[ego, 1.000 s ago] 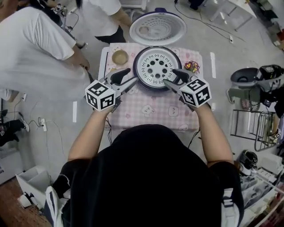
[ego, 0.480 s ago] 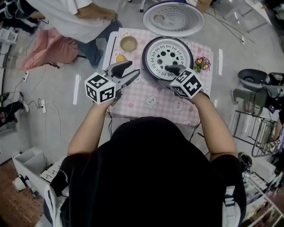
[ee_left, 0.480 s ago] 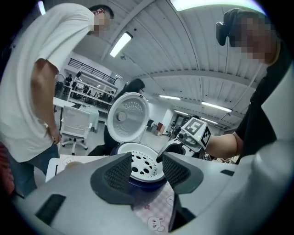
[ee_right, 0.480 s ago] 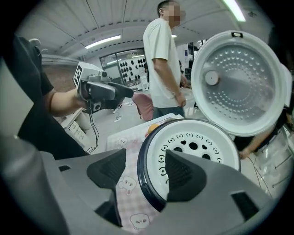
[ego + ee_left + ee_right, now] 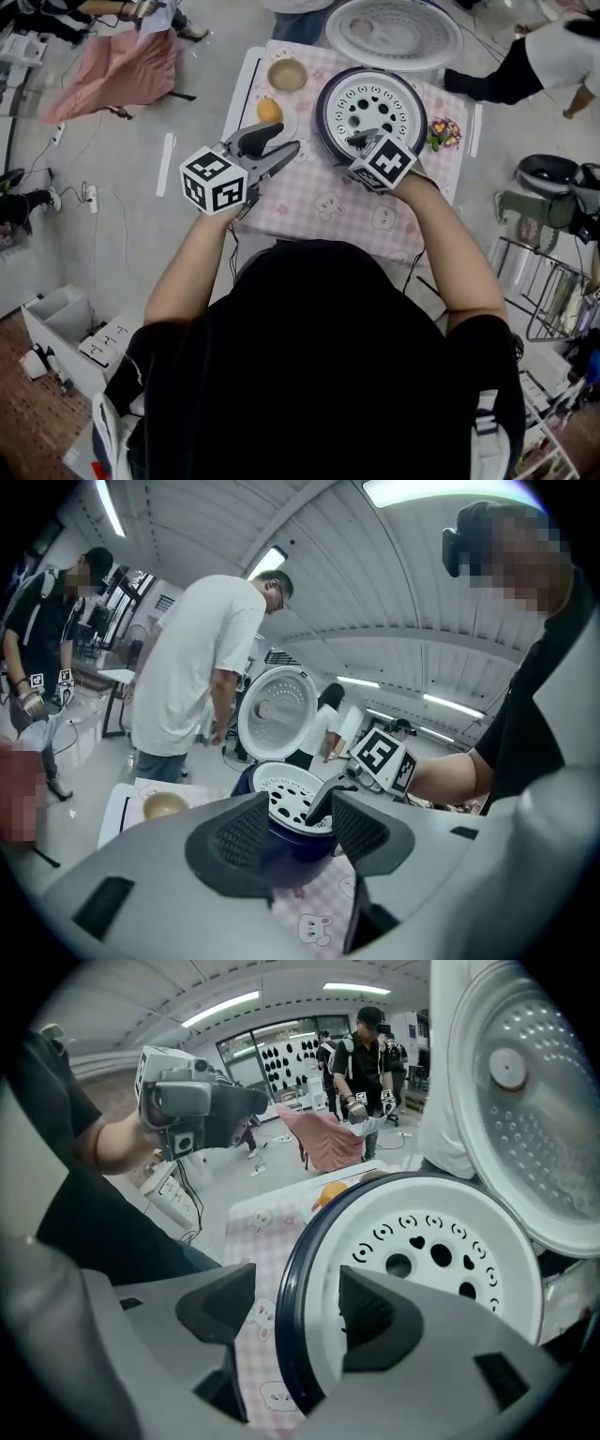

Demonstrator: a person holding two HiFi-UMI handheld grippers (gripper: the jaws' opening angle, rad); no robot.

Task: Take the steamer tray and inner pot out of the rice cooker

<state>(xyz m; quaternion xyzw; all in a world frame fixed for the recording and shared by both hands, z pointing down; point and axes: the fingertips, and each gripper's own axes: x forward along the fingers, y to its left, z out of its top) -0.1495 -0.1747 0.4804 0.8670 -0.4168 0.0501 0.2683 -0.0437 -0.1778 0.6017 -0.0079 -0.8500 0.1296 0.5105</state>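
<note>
The dark blue rice cooker (image 5: 325,120) stands open on the table, its lid (image 5: 394,33) tipped back. The white steamer tray (image 5: 370,98) with round holes sits in its top. My right gripper (image 5: 361,141) points steeply down at the cooker's near rim. In the right gripper view its jaws (image 5: 295,1312) straddle the rim (image 5: 286,1269), one outside and one over the tray (image 5: 441,1251), without pressing; they have just been opening. My left gripper (image 5: 272,155) hovers open left of the cooker, nothing between its fingers. The inner pot is hidden under the tray.
A tan bowl (image 5: 287,74) and an orange (image 5: 269,110) lie left of the cooker, small flowers (image 5: 443,131) to its right. The pink checked cloth (image 5: 319,202) covers the table. People stand beyond the table, and a pink sheet (image 5: 117,66) lies on the floor.
My right gripper has tipped downward and sunk onto the cooker's near rim, jaws wider. The left gripper has drifted slightly lower. The head view has shifted, so the table sits further right.
</note>
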